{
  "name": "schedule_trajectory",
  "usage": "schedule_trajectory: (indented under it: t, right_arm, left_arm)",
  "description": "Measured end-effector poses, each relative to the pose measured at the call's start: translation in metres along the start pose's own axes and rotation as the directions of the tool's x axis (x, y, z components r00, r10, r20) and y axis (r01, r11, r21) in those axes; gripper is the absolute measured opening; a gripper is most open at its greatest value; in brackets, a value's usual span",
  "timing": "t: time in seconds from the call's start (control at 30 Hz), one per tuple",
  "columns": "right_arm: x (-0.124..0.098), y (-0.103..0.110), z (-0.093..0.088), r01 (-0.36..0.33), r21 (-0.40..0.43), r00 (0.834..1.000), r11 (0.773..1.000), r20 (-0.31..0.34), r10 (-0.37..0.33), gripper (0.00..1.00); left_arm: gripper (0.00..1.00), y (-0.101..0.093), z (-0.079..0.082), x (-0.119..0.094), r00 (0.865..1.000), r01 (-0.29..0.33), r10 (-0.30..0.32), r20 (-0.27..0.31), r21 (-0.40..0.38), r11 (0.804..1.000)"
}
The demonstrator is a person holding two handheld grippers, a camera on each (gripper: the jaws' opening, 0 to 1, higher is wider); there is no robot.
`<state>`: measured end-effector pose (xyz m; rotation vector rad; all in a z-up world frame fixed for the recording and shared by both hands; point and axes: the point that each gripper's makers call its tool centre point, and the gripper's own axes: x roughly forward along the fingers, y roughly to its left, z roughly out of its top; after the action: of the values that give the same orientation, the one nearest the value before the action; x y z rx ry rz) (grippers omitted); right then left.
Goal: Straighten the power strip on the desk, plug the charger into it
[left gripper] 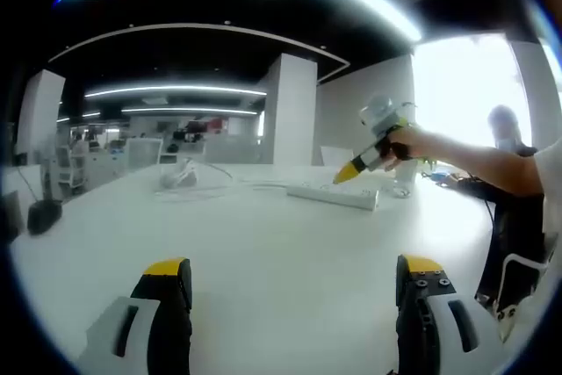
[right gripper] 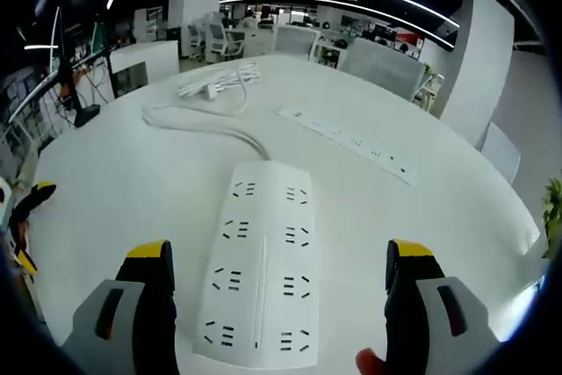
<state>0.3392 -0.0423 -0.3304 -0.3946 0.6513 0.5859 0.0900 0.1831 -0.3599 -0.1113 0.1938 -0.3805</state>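
Here the white tabletop spreads wide under both views. On it, the power strip lies straight ahead of the right tool, between its two spread jaws, its long axis running away from the camera and leaning slightly toward the view's right. Its cord trails off from the far end. A second, slimmer strip lies well apart, farther back, and a white bundle of cable, possibly the charger, sits beyond that.

The right tool is released and empty, hovering above the strip; it is plainly the nearer one for any straightening nudge. The left tool is also released, holding nothing, over bare tabletop far from the strip. In the left gripper view a hand carries the right tool over the strip.
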Motion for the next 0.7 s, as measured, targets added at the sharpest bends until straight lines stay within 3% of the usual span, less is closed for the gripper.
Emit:
schedule_trajectory:
  t: [0.3, 0.7]
  right_arm:
    - [0.001, 0.007, -0.005, -0.013, 0.025, 0.999, 1.000, -0.045, 0.014, 1.00]
    - [0.007, 0.015, -0.019, -0.063, 0.019, 0.981, 0.998, -0.184, 0.065, 0.96]
  left_arm:
    - [0.99, 0.001, 0.002, -0.001, 1.000, -0.002, 0.002, 0.002, 0.000, 1.000]
    - [0.99, 0.001, 0.003, -0.001, 1.000, -0.002, 0.002, 0.003, 0.000, 1.000]
